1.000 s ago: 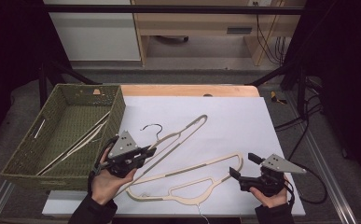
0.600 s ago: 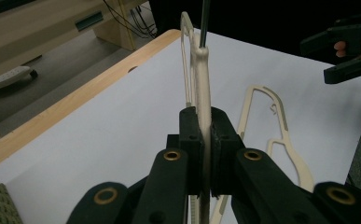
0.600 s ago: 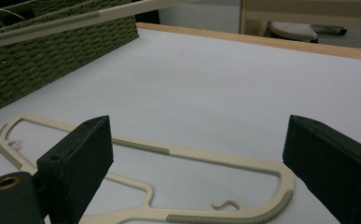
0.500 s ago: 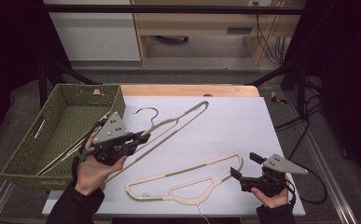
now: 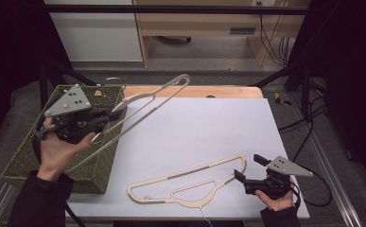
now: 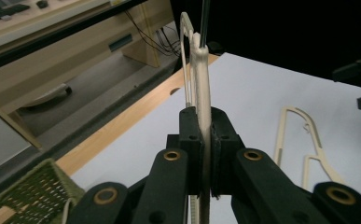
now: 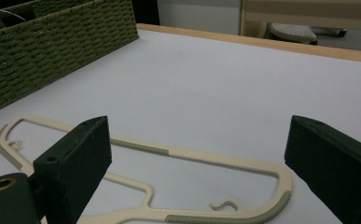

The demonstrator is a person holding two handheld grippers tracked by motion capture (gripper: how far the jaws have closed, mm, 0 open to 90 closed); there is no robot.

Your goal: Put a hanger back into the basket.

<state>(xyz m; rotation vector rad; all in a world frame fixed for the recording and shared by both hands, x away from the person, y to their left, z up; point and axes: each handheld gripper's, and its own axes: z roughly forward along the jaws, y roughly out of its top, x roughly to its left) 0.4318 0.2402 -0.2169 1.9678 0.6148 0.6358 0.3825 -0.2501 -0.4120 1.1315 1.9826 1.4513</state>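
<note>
Overhead, white table (image 5: 204,127) before dim wooden furniture (image 5: 204,23), left gripper (image 5: 106,116) pinching hanger (image 5: 157,94), right gripper (image 5: 248,173) spread.

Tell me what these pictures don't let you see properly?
- Basket contents: in the high view, the left gripper and hand cover them.
- Held hanger: the left gripper view's bottom edge and jaws cut off its lower part.
- Table hanger: the right gripper view's bottom edge crops it.
</note>
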